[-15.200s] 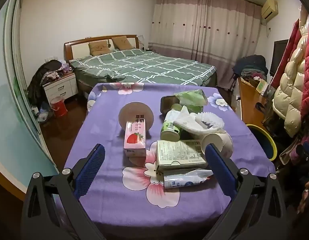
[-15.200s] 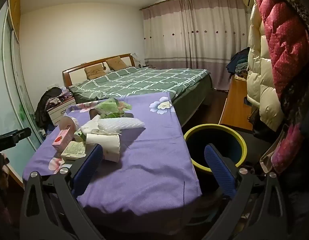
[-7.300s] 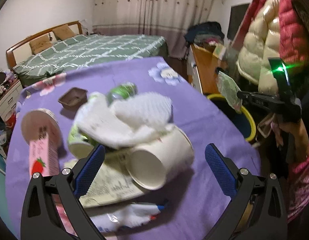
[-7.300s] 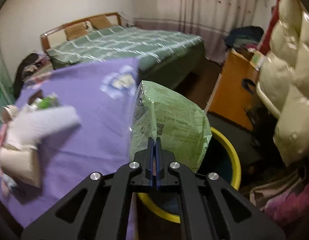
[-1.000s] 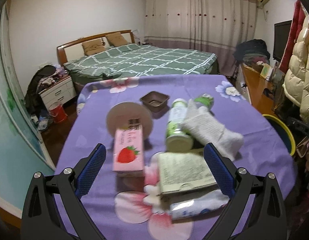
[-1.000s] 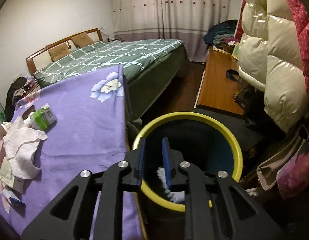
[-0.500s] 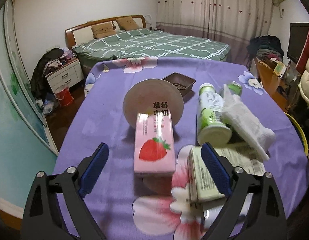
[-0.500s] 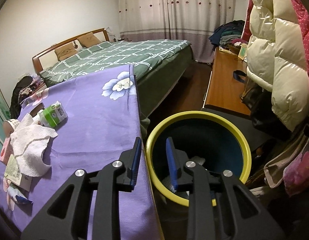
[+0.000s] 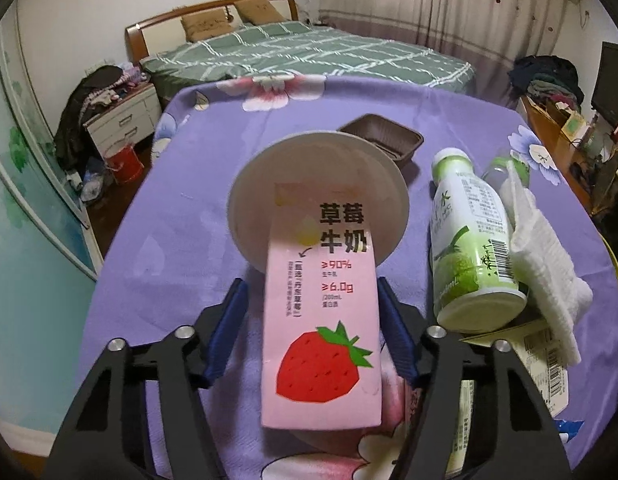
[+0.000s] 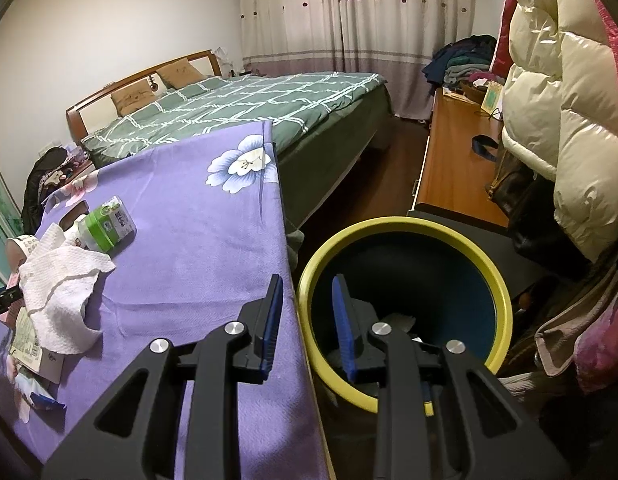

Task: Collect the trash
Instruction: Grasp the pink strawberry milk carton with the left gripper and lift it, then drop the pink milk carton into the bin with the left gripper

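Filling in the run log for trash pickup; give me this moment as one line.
left gripper: open, straddling pink milk carton | right gripper: open, empty, above yellow-rimmed bin edge | table: green bottle, paper towel

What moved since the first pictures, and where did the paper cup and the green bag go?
The right gripper carried the green bag to the yellow bin and let go; the cup has also left the table. The left gripper closed in around the strawberry milk carton. The green bottle and napkin remain.

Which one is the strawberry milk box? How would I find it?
Look at the purple flowered tablecloth. Between the left gripper fingers lies the milk carton, leaning on a round white lid. It alone is pink, with a big red strawberry.
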Tool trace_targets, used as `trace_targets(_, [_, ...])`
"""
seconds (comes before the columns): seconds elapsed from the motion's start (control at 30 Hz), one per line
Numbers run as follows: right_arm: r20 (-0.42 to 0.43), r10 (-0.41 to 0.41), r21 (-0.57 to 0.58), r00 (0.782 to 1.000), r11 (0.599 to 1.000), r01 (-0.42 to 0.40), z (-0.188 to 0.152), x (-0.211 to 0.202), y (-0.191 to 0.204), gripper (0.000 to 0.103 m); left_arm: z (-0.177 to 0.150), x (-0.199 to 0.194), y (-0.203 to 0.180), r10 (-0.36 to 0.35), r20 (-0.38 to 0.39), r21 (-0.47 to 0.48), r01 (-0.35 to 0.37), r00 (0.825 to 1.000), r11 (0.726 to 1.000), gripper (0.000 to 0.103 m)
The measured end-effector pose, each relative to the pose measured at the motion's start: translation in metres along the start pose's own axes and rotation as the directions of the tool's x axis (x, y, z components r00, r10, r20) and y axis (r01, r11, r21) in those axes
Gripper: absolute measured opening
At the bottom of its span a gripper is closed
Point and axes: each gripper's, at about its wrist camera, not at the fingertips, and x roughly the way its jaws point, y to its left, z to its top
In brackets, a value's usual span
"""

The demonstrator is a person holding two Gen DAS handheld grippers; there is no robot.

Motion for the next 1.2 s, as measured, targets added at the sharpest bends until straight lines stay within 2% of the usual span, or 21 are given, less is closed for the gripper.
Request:
trace_targets(0.1, [-0.005, 0.005, -0.002, 1.0, 1.0, -0.005, 0.0, 0.001, 0.001, 0.025, 0.0, 0.004, -0.001, -0.016, -0.014, 0.004, 0.016, 1.0, 1.0, 0.051])
trace_targets(0.27, [-0.001, 0.015, 0.001, 1.0, 1.0, -0.015, 0.0, -0.001, 0.0, 0.025, -0.002, -0.008, -0.001, -0.037, 0.004, 0.005, 0.037, 0.999, 0.999, 0.05])
trace_targets(0.53, [-0.001, 0.031, 0.012, 1.0, 0.999, -0.031, -0.003, -0.002, -0.001, 0.025, -0.008, -0.058, -0.008, -0.069, 0.074, 0.03, 0.067, 0.995, 0.997, 0.05])
trace_targets(0.77, [0.021, 0.033, 0.035, 0.999, 0.999, -0.034, -0.006, -0.013, -0.012, 0.025, -0.006, -0.106, -0.042, -0.149, 0.15, 0.102, 0.135, 0.977, 0.986, 0.05])
trace_targets(0.93, [0.046, -0.01, 0.061, 0.999, 0.998, 0.007, -0.01, -0.025, -0.032, 0.025, -0.001, -0.126, -0.089, -0.241, 0.166, 0.18, 0.211, 0.956, 0.961, 0.05])
trace_targets(1.03, [0.053, -0.048, 0.084, 0.997, 0.996, 0.044, -0.014, -0.03, -0.049, 0.025, 0.004, -0.128, -0.128, -0.301, 0.149, 0.234, 0.263, 0.942, 0.936, 0.05])
trace_targets(1.2, [0.058, -0.111, 0.137, 0.992, 0.985, 0.102, -0.021, -0.035, -0.082, 0.025, 0.007, -0.122, -0.206, -0.406, 0.08, 0.333, 0.359, 0.91, 0.872, 0.05])
